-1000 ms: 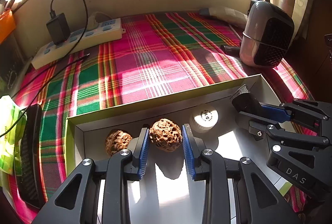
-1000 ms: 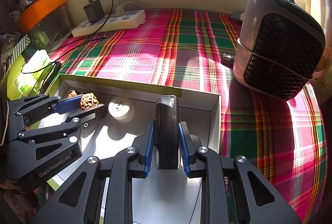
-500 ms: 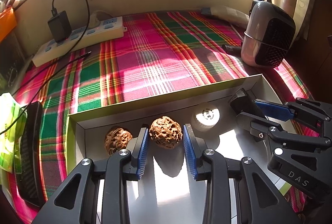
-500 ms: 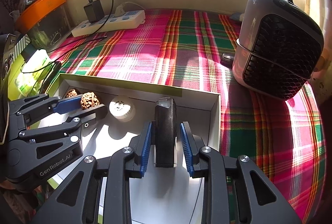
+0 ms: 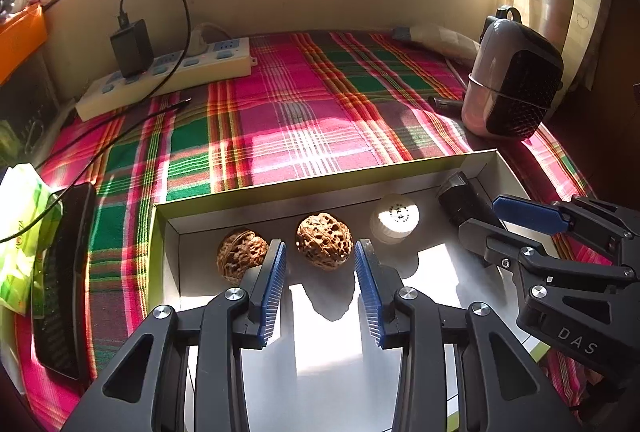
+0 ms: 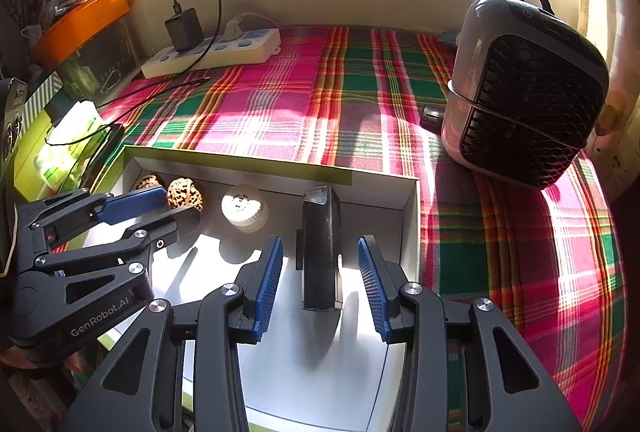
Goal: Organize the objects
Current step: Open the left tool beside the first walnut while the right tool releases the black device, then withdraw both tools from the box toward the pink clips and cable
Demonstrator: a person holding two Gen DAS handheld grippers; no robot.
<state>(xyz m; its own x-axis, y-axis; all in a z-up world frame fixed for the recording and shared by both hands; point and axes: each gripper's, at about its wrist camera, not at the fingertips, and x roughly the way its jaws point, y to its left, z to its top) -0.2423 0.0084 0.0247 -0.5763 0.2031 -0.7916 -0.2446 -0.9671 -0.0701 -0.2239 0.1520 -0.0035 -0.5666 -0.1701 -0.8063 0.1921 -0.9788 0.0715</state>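
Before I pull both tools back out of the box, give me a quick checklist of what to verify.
1. Left tool clear of the wrinkled brown walnut: ok; jaws just opened, pads not touching it.
2. Right tool clear of the upright black rectangular device: ok, gaps on both sides after opening.
3. Black device standing unaided: ok.
4. Second brown walnut beside the left finger: cannot tell whether they touch.
5. White round cap inside the shallow white cardboard box: ok.
6. Tools apart from each other: ok.
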